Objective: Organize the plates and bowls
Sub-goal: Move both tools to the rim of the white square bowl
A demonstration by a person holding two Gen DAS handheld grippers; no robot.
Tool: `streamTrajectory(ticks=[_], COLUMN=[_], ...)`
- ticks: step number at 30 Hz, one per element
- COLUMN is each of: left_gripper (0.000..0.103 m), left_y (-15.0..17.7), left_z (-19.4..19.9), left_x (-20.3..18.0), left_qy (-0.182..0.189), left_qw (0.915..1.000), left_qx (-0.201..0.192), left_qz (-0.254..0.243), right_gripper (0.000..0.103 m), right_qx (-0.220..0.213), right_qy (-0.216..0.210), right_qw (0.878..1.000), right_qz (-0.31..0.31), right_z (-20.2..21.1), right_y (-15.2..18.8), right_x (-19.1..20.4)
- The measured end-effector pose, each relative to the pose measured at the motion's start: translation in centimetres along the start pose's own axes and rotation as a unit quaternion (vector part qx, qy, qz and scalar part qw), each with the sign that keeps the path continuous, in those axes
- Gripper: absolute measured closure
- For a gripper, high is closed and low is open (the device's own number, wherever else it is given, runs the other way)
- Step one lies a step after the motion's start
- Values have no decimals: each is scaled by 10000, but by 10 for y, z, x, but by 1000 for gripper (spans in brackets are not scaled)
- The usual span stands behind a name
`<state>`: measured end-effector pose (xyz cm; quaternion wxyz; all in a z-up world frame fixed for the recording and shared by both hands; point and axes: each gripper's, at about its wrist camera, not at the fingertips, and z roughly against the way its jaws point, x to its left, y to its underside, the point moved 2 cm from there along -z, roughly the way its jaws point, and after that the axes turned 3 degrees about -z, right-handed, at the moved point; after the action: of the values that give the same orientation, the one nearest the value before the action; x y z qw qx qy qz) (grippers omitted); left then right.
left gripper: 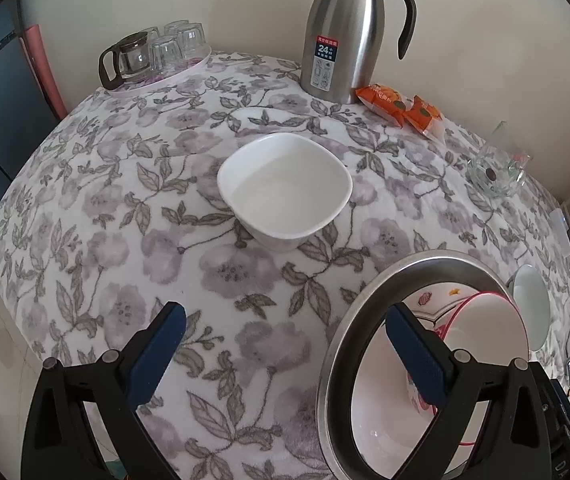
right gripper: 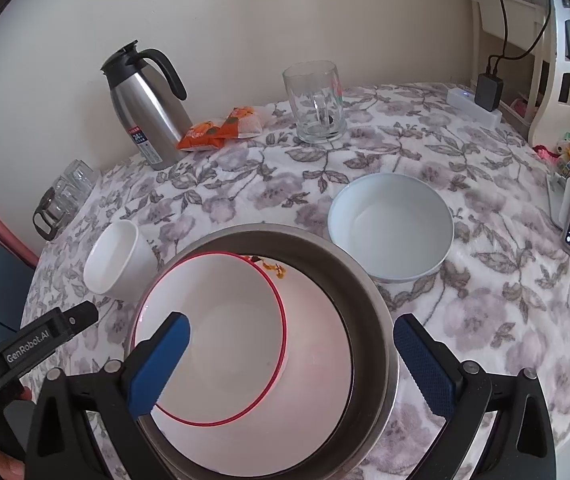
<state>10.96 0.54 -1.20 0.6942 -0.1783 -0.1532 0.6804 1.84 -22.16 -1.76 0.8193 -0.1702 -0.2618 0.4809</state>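
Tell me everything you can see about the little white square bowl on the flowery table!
The small white bowl has a squarish rim with rounded corners and smooth, glossy walls, like ceramic or glazed plastic. It stands upright and looks empty. It sits alone on the flowered tablecloth, touching nothing else. In the right wrist view it stands just left of the big steel basin that holds other dishes, with a small gap between. The open left gripper points toward it but does not touch it.

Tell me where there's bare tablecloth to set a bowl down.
Free: the near-left cloth between the square white bowl and the steel basin, and between that bowl and the glass tray. Crowded: around the basin and round white bowl.
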Motion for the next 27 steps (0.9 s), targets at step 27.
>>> streamTrajectory(ticks=[27], left_gripper=[3], left_y=[-23], left_z=[17], left_x=[126], left_qy=[-292], left_qw=[9839], left_qx=[-482], left_qz=[1696], right_gripper=[0], right_qx=[-1078], right_qy=[-930], right_qw=[9822], right_qz=[1228], right_z=[31], right_y=[11], right_x=[119])
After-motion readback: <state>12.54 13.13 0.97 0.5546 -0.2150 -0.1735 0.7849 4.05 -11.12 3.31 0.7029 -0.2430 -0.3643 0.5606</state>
